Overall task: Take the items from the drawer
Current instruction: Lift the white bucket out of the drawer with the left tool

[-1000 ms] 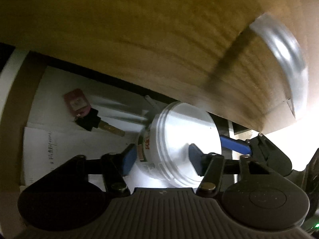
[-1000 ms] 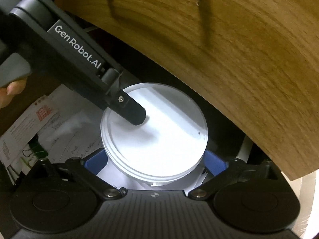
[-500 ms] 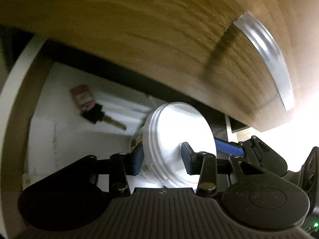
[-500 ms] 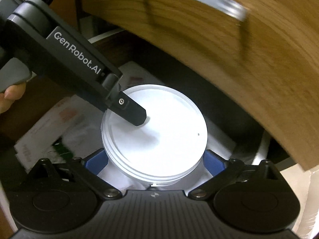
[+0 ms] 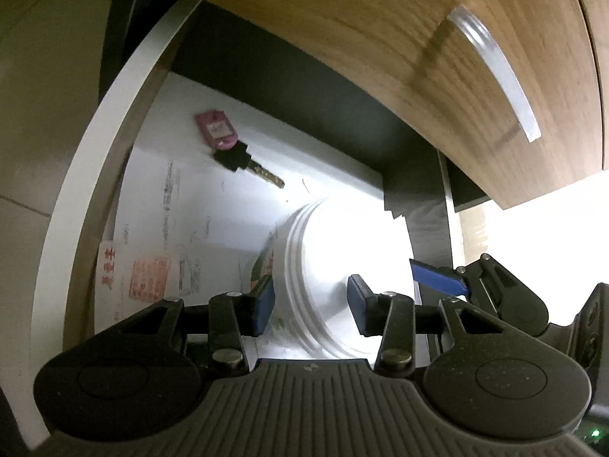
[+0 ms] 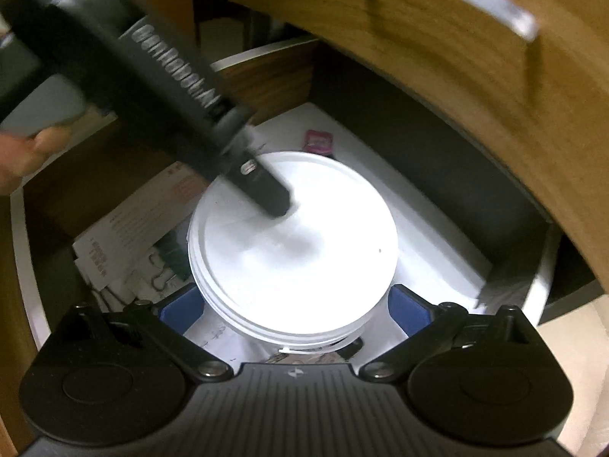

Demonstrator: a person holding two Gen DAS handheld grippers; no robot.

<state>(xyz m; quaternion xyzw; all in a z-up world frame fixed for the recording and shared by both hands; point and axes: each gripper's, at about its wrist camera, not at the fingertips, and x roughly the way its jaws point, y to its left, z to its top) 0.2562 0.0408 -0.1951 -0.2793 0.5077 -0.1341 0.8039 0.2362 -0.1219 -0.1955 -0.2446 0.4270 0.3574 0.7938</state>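
- White-lidded jar (image 6: 293, 247): we found it in the open drawer (image 5: 95, 175), over the papers, with a colour label on its side below the ribbed lid.
- Right gripper (image 6: 293, 306): we held it over the jar, one blue pad against each side under the lid rim, the jaws spread wide and clamped on the jar.
- Left gripper (image 5: 310, 304): we had it at the jar's lid edge, one blue finger (image 5: 262, 306) against the labelled side and the other lying over the flat top. Its jaws stood at a middling gap and had just eased apart a little, the lid's edge between them; we could not tell whether the pads pressed.
- Left hand (image 6: 26, 152): part of it showed on the grey handle, blurred.
- Key (image 5: 247, 163): black-headed, with a pink tag (image 5: 217, 131), it lay flat on the white sheet well behind the jar.
- Papers (image 5: 148, 274): printed sheets with red stamps covered the drawer floor.
- Binder clips (image 6: 167, 262): dark, blurred, just beside the jar on the papers.
- Wooden drawer front (image 5: 380, 19): with a curved metal handle (image 5: 498, 76), it hung above the drawer.
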